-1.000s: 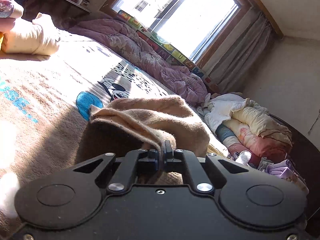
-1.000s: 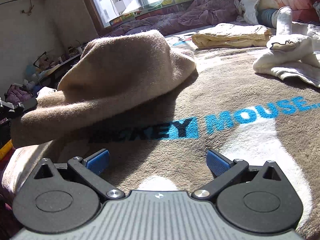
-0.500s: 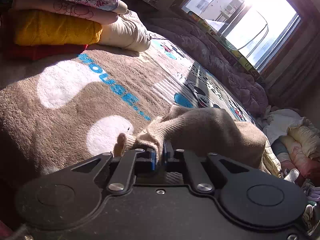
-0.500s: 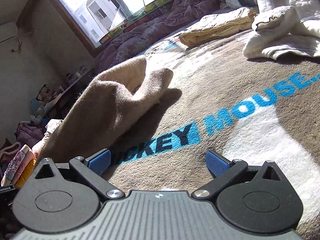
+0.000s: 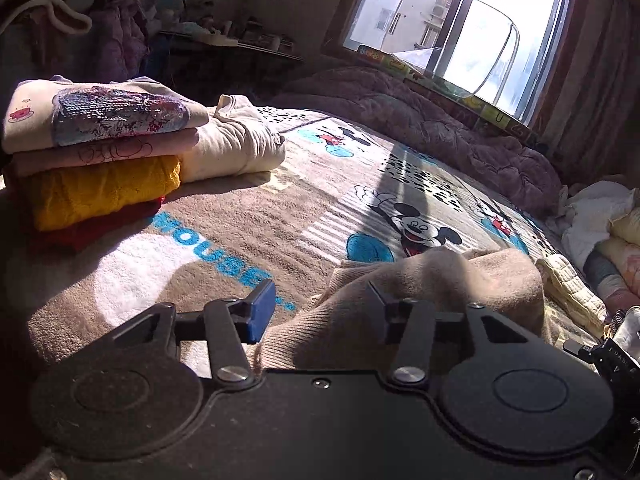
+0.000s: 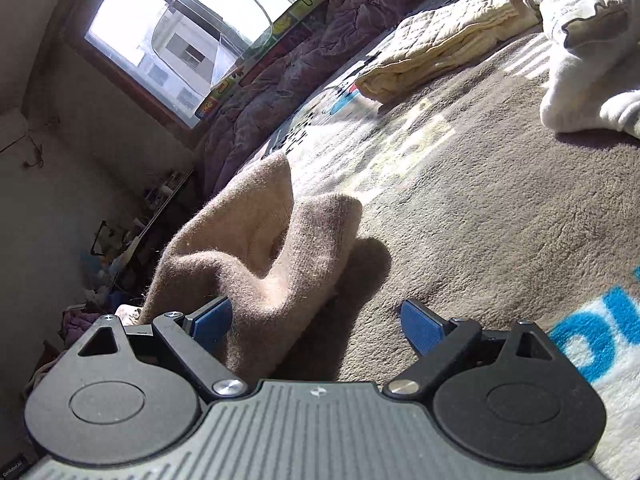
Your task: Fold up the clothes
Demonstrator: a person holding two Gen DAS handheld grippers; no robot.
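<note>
The left claw (image 5: 316, 306) points slightly downward over the bed, and its jaws have just been opening: they now stand partly apart, the blue pad (image 5: 262, 312) of the left finger clear of any cloth, while the edge of the beige knitted garment (image 5: 432, 292) lies loosely between the fingers and against the right one, no longer pinched. That garment sits in a rumpled mound on the Mickey Mouse blanket (image 5: 248, 216) directly ahead of this claw. Further out to the left is a stack of folded clothes (image 5: 96, 152), cream with a sequin patch on top, then pink, yellow and red, with a folded cream garment (image 5: 236, 148) just beside it. A purple quilt (image 5: 432, 132) runs along the far side under the window (image 5: 460, 28). The right claw (image 6: 316, 320) is tilted down and rolled to one side, so the bed appears slanted in its view; its jaws are wide, having just been closing a little, and the same beige knitted garment (image 6: 264, 248) rises as a peaked fold between them, its lower edge lying against the left blue pad (image 6: 214, 318), with the right pad standing free over the blanket (image 6: 480, 216). Beyond it lie a folded pale yellow quilted cloth (image 6: 444, 44) and, at the right, a white garment (image 6: 588, 60).
</note>
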